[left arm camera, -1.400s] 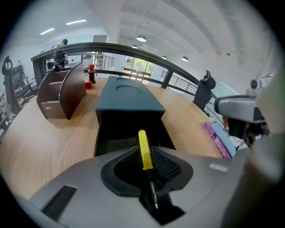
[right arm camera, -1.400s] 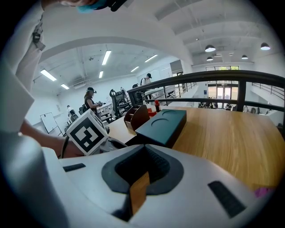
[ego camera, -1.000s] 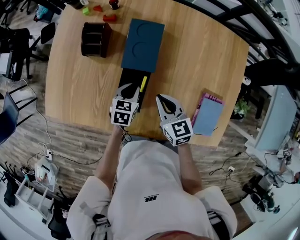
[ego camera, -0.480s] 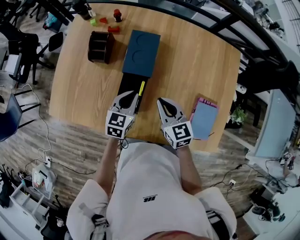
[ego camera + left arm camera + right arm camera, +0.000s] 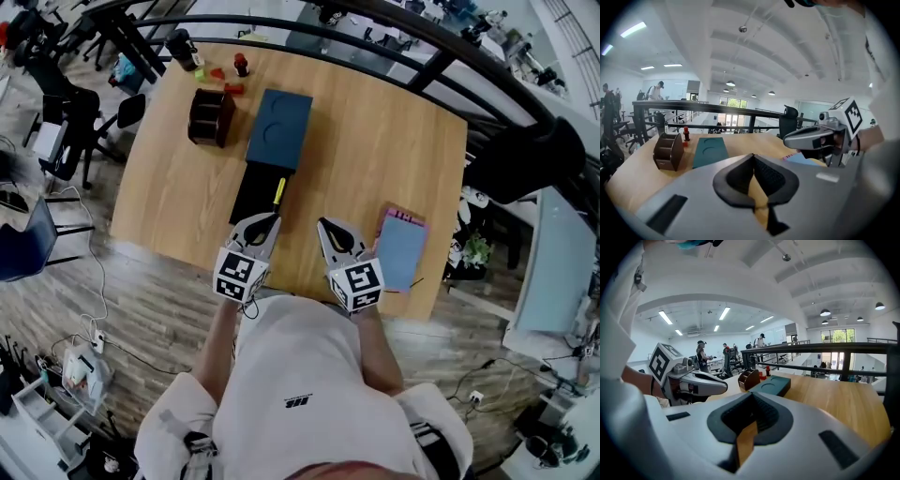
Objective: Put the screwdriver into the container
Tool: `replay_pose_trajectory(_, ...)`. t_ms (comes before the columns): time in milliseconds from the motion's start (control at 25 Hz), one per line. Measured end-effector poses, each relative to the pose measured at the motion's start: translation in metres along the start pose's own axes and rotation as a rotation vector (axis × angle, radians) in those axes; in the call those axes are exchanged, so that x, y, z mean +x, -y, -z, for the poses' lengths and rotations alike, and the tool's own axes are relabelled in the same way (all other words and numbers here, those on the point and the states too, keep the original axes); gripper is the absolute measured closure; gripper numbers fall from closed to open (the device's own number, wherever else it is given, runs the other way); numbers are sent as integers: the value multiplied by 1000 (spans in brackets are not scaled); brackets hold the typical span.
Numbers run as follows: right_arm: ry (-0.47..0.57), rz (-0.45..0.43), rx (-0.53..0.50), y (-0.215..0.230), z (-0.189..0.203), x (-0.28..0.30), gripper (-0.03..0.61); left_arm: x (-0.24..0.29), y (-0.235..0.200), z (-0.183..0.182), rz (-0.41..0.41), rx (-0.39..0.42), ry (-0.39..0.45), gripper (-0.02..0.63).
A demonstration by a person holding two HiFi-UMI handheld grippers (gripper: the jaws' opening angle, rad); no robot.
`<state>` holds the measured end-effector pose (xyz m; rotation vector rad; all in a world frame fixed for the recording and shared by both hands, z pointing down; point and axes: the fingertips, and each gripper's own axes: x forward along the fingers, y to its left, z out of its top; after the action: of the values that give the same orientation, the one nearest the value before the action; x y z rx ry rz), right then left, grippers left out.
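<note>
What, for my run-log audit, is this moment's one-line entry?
screwdriver: lying in black container | left gripper: shut, empty, short of container | right gripper: shut, empty | task: looks done

No words, brand names or numbers can be read anywhere. The cubes on the left gripper (image 5: 266, 223) and the right gripper (image 5: 326, 226) carry only black-and-white square marker patterns, no letters. A small dark logo (image 5: 298, 401) on the person's white shirt (image 5: 309, 352) is too small to make out.
</note>
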<state>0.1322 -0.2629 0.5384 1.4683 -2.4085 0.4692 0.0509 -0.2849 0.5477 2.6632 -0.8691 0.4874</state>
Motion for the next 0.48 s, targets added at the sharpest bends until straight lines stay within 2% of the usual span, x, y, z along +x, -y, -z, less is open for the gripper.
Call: replay_pose_trajectory(480,44,2,18,5,18,-59,588,-17,57,-2,-30,30,37,601)
